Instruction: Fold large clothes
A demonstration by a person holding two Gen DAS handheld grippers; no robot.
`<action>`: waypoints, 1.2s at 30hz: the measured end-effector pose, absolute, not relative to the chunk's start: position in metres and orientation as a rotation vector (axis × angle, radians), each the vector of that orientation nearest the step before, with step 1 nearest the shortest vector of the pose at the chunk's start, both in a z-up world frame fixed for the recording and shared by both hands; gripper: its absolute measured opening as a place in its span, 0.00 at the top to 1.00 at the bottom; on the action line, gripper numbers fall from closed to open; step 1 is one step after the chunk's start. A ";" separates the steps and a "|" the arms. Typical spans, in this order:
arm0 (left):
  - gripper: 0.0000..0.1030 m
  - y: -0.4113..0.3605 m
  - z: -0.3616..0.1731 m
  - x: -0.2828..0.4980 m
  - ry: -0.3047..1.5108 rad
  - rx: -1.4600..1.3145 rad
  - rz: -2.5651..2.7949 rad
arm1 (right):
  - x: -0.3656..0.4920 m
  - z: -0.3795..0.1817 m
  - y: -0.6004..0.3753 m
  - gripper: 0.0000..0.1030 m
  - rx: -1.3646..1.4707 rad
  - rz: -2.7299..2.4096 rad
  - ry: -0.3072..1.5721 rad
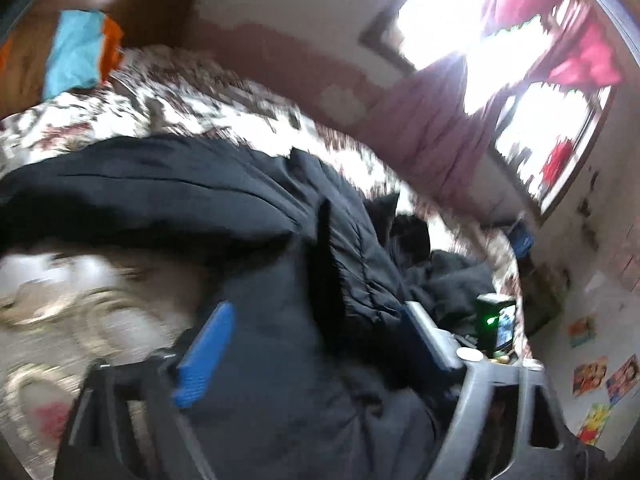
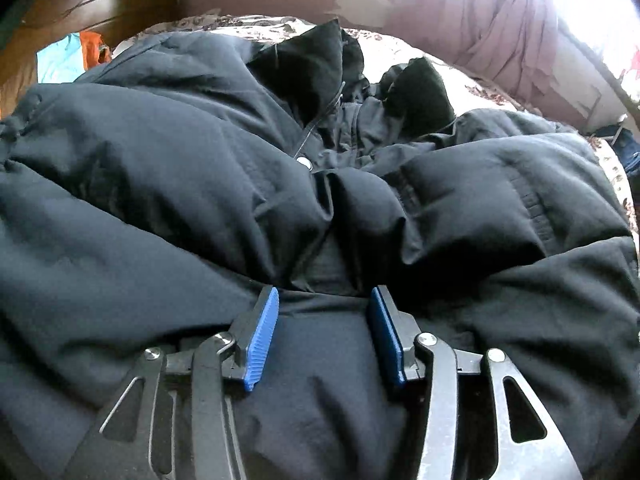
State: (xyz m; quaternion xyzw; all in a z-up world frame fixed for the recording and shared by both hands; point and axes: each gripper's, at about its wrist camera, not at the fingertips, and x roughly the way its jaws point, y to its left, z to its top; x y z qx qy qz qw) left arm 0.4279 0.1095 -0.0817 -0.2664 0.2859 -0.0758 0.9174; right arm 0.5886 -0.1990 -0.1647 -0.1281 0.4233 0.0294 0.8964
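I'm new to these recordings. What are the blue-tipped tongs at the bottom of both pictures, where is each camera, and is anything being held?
Each picture comes from a fisheye camera mounted on a hand-held two-finger gripper, looking forward along its fingers. The person carries one in each hand. A dark puffy jacket lies spread on a bed with a flowered bedspread. In the blurred left view, the left gripper stands wide open over the jacket, gripping nothing. In the right view, the right gripper sits low on the jacket with fabric between its blue pads, but a gap shows, so it is not clamped.
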 end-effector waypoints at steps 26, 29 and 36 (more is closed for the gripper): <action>0.08 0.356 -0.202 0.397 0.530 -1.400 0.240 | 0.595 -0.064 -0.021 0.22 -0.246 0.157 0.786; 0.22 0.360 -0.206 0.402 0.513 -1.403 0.255 | 0.595 -0.079 -0.010 0.21 -0.243 0.157 0.772; 0.67 0.379 -0.222 0.393 0.461 -1.481 0.312 | 0.575 -0.089 -0.022 0.14 -0.178 0.171 0.705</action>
